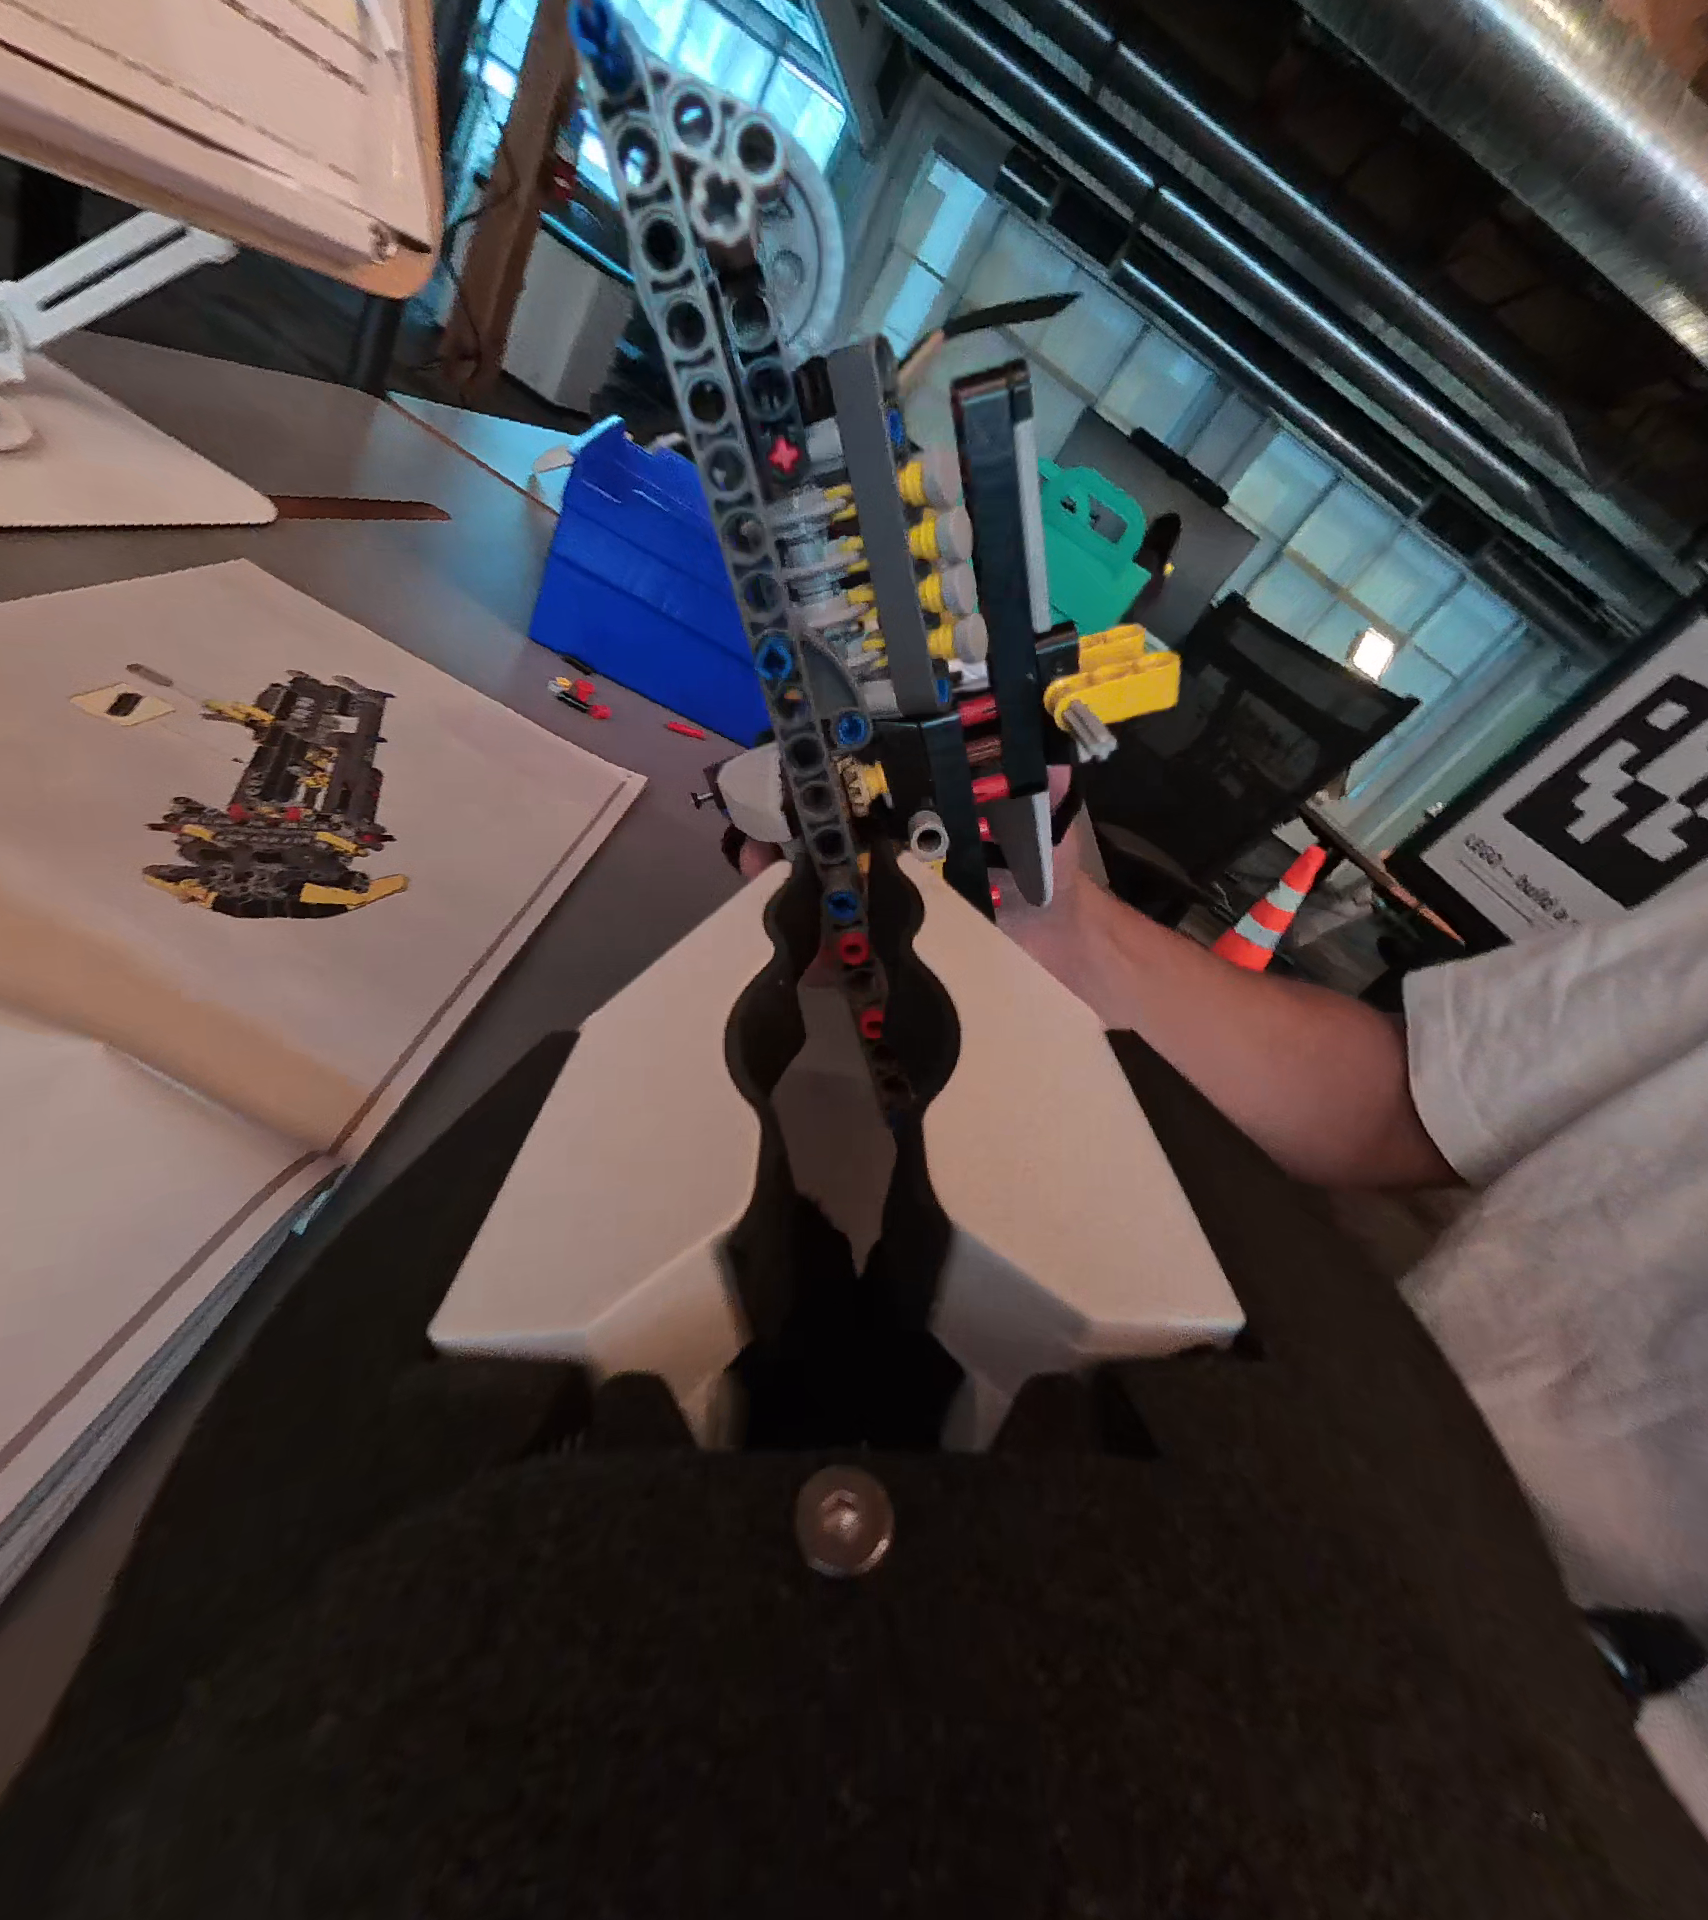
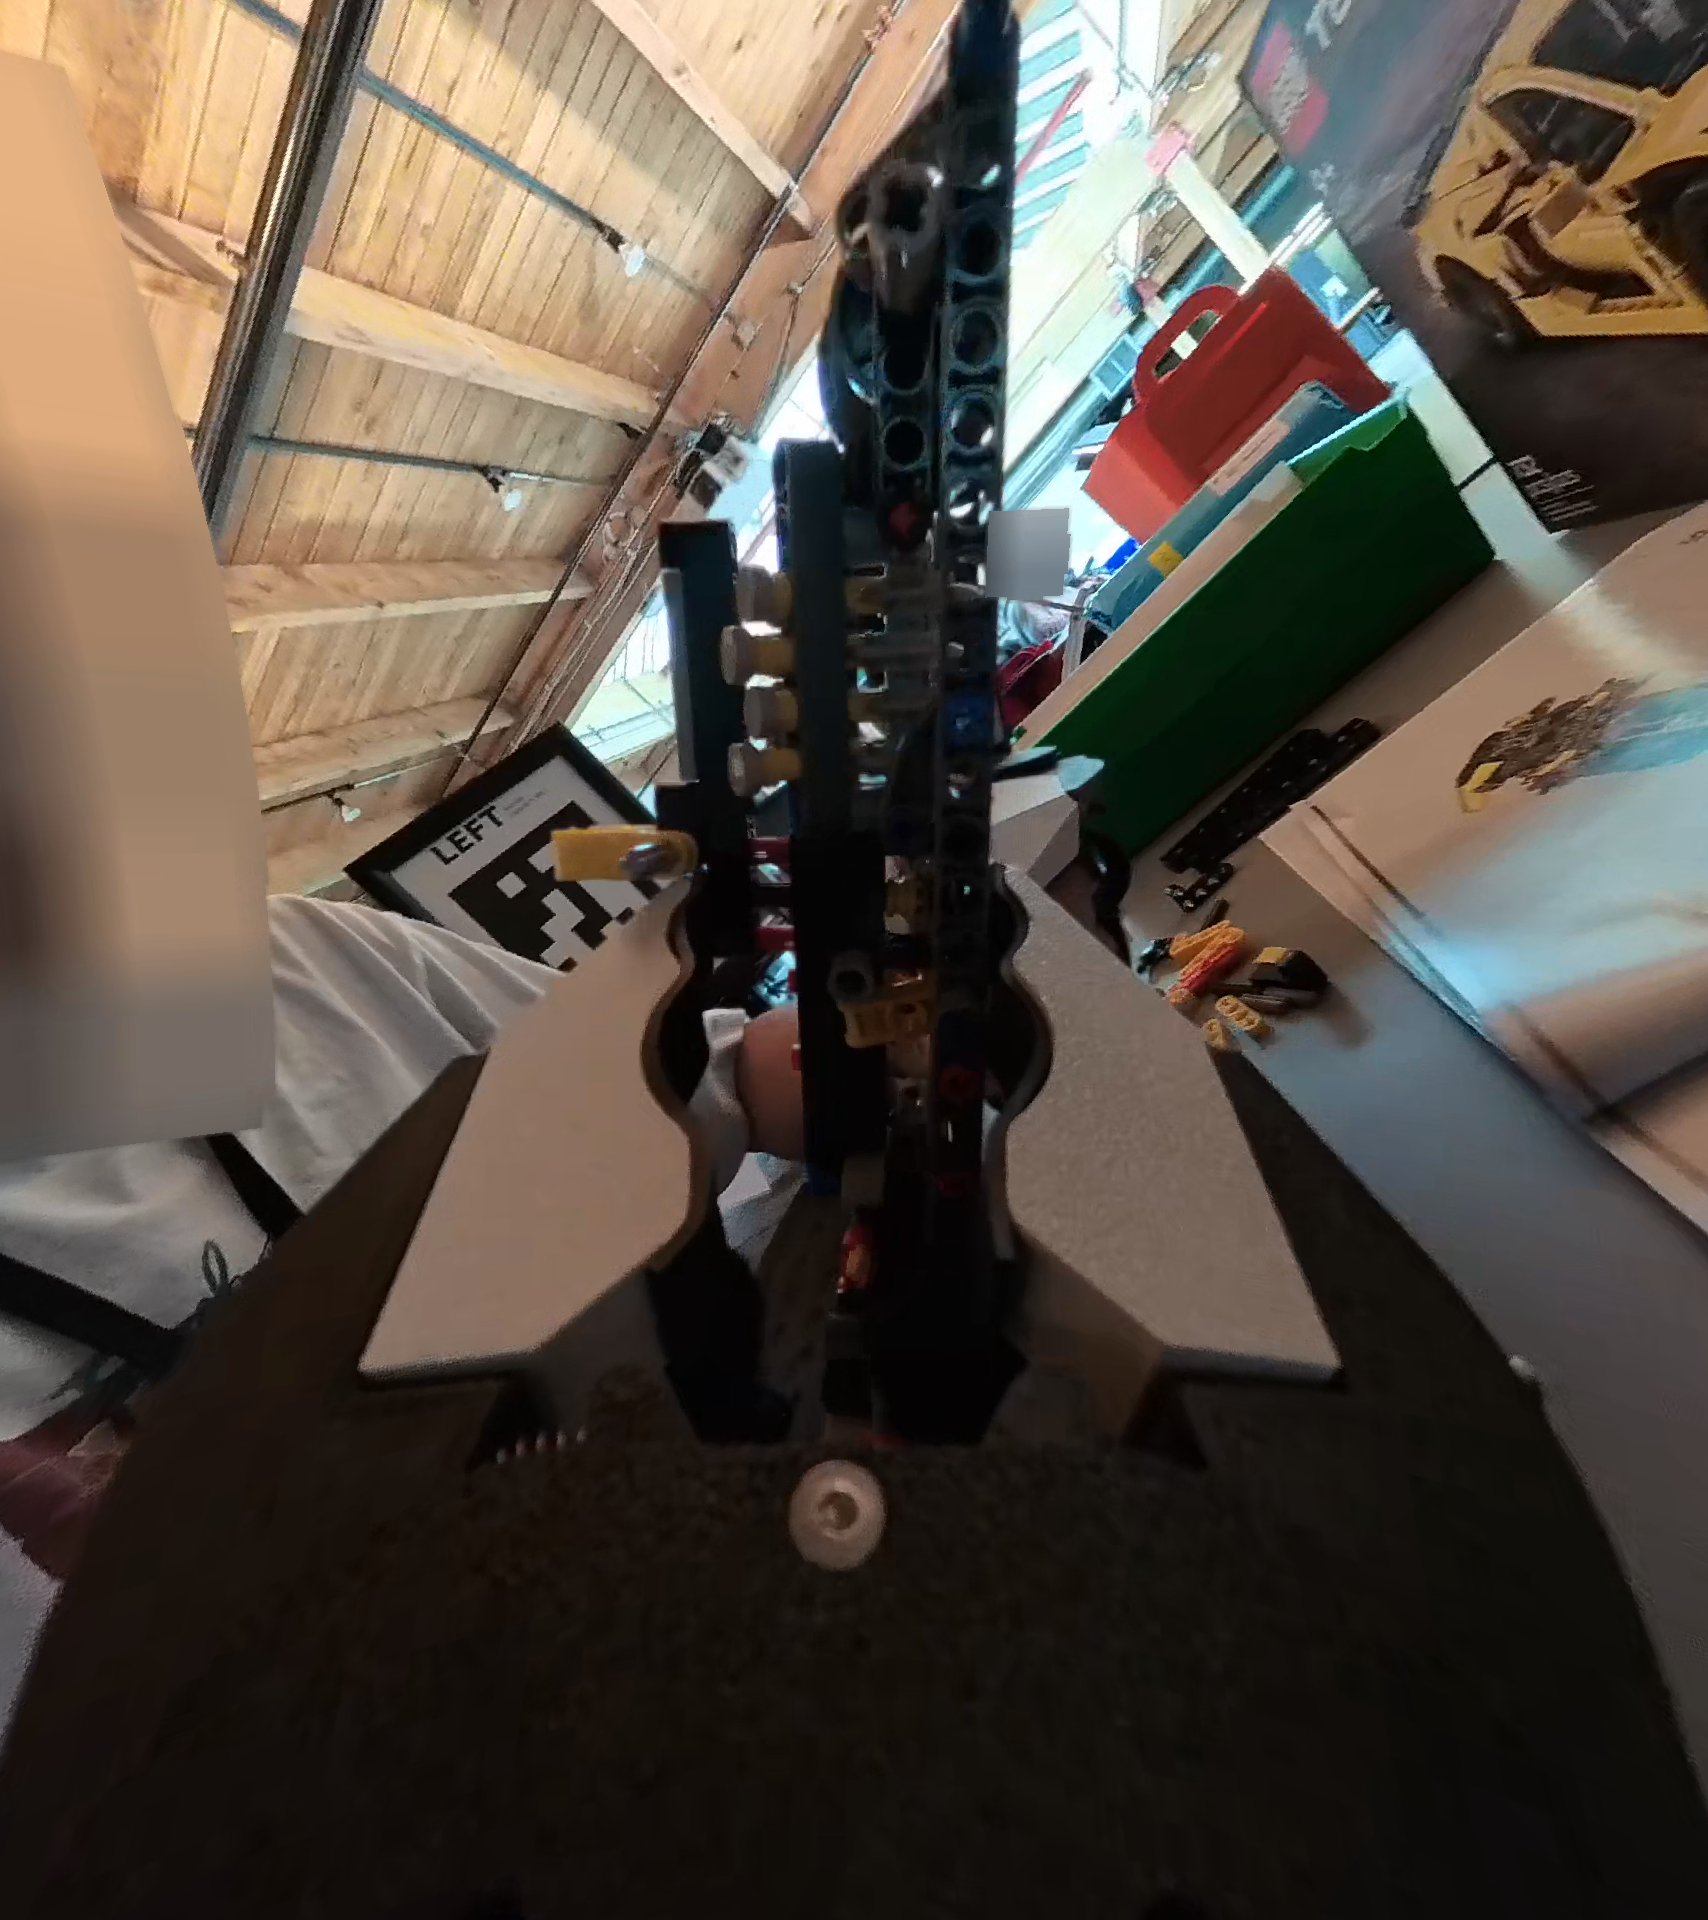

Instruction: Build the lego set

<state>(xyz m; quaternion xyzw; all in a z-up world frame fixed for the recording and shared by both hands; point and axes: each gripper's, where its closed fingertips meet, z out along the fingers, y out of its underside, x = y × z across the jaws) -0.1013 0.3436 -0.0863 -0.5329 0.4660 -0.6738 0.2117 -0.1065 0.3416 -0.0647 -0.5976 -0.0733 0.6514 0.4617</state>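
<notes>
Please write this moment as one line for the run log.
left hand-held gripper: shut on lego assembly | right hand-held gripper: shut on lego assembly | assembly: lifted above table | instruction book: open

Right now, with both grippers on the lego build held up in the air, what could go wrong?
1. The left gripper pinches only one thin grey beam; the tall build could twist or pop apart there.
2. The right gripper looks wider, fingers loosely around the base, so it may slip.
3. The yellow piece juts out sideways and might snag or snap off; a drop would hit the open manual.
</notes>
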